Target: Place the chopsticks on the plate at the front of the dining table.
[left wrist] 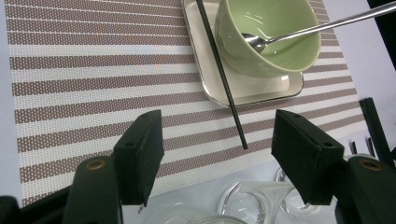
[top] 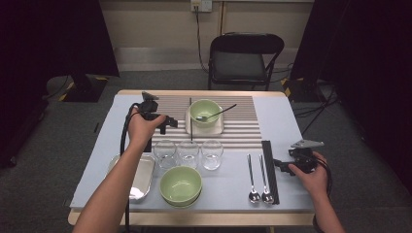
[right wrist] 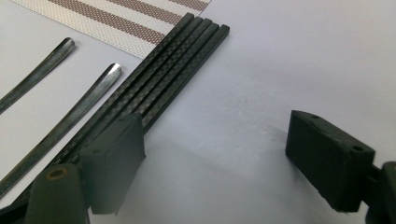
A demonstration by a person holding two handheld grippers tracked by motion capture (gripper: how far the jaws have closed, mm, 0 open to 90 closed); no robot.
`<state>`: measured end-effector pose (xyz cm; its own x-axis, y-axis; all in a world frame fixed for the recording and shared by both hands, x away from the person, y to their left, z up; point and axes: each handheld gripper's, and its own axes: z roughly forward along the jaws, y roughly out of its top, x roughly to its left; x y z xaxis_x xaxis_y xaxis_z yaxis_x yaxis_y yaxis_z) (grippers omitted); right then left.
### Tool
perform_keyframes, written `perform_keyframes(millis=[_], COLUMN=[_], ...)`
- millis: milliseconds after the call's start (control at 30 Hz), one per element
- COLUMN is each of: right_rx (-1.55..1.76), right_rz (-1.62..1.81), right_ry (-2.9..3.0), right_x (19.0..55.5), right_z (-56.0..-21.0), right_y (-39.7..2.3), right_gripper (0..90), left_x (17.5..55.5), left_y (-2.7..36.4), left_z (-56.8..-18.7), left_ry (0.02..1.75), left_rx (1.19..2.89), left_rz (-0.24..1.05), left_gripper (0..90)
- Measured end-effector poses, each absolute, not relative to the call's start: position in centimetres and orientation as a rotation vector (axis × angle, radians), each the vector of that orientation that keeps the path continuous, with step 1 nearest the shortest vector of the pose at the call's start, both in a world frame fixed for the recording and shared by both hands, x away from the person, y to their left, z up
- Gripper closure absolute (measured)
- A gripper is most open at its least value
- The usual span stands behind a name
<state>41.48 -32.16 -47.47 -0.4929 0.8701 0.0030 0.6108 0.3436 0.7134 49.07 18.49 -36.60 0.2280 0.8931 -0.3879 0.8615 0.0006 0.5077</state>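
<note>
We have the left claw (left wrist: 217, 154) wide open and empty, hovering over the striped placemat (left wrist: 93, 70) with the tip of a single black chopstick (left wrist: 222, 74) lying between its jaws but not touched by either pad. That chopstick leans on the rim of the small metal tray (left wrist: 252, 91), beside the green bowl (left wrist: 268, 37) that sits in the tray with a spoon (left wrist: 303, 30) resting in it. Our right claw (right wrist: 212, 158) is open too and holds nothing; it hangs low over the bare table (right wrist: 261, 74), just beside the bundle of black chopsticks (right wrist: 177, 60), with two spoon handles (right wrist: 93, 93) further off.

The work in hand looks like setting this place, and the lone chopstick is the likely next pick. We judge the risks as follows. The stick is thin and lies tilted on the tray edge, so closing off-centre could flick it sideways or roll it off the rim. Coming down too low could press the jaws into the mat and drag it, shifting tray and bowl. The three glasses (top: 188, 154) stand just under the left hand, and a careless pull back could knock one over. On the right, a sideways nudge would scatter the neat bundle.
</note>
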Motion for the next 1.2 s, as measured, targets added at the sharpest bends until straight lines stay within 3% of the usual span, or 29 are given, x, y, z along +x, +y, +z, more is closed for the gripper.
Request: perform_keyframes(millis=[1200], right_rx=[1.484], right_rz=[0.84], right_ry=[2.205], right_x=[41.7], right_z=[-46.3], right_y=[-31.9], right_gripper=[26.4], left_x=[48.0], left_y=[18.3], left_z=[-36.2], left_ry=[1.579], left_rx=[1.878], left_rz=[0.073], left_gripper=[34.3])
